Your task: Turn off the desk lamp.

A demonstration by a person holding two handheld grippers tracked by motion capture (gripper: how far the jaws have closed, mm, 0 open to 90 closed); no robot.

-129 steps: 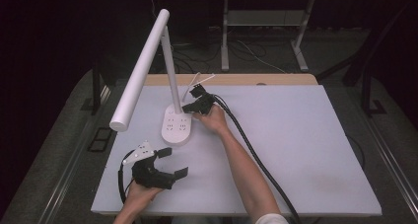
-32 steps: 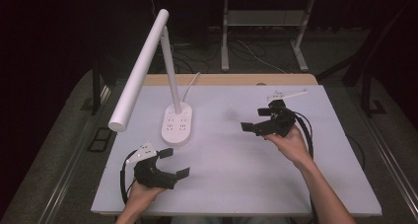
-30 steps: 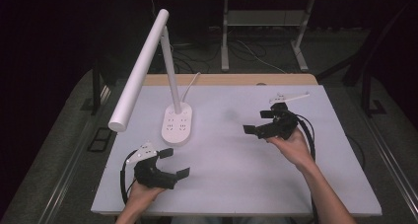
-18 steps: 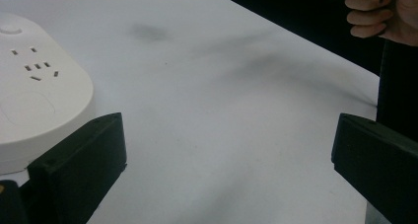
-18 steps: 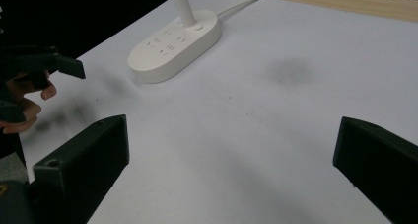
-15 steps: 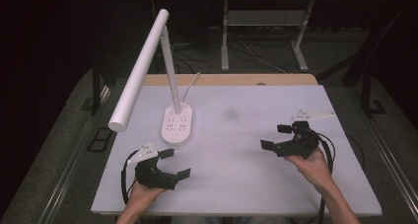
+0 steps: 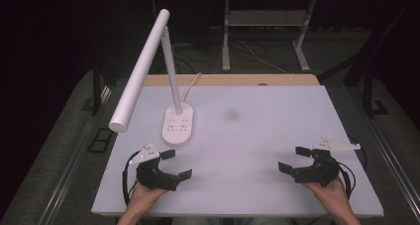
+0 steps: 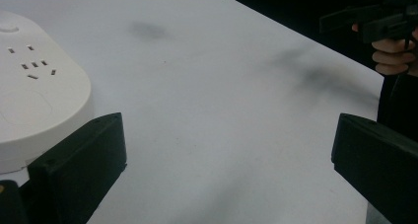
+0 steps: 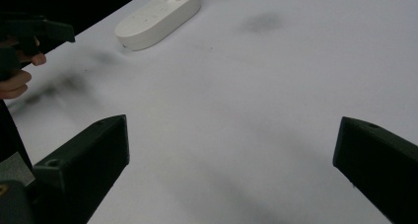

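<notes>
A white desk lamp [image 7: 148, 56] stands on an oval white base with sockets [image 7: 179, 124] at the back left of the white table [image 7: 247, 136]; its long tube head leans out to the left. My left gripper [image 7: 176, 164] rests open near the front left edge, just in front of the lamp base [image 8: 34, 95]. My right gripper [image 7: 295, 159] is open near the front right edge, jaws pointing left across the table. Nothing lies between either pair of jaws. The lamp base [image 9: 157, 14] lies far ahead in the right gripper view.
A white cord [image 7: 194, 80] runs from the lamp base off the table's back edge. A faint dark smudge [image 7: 231, 115] marks the table's middle. Dark floor with table legs [image 7: 226, 36] and cables lies beyond the wooden back edge.
My right gripper has moved from the lamp base out to the right and then back toward the front right edge. The left gripper has stayed still.
</notes>
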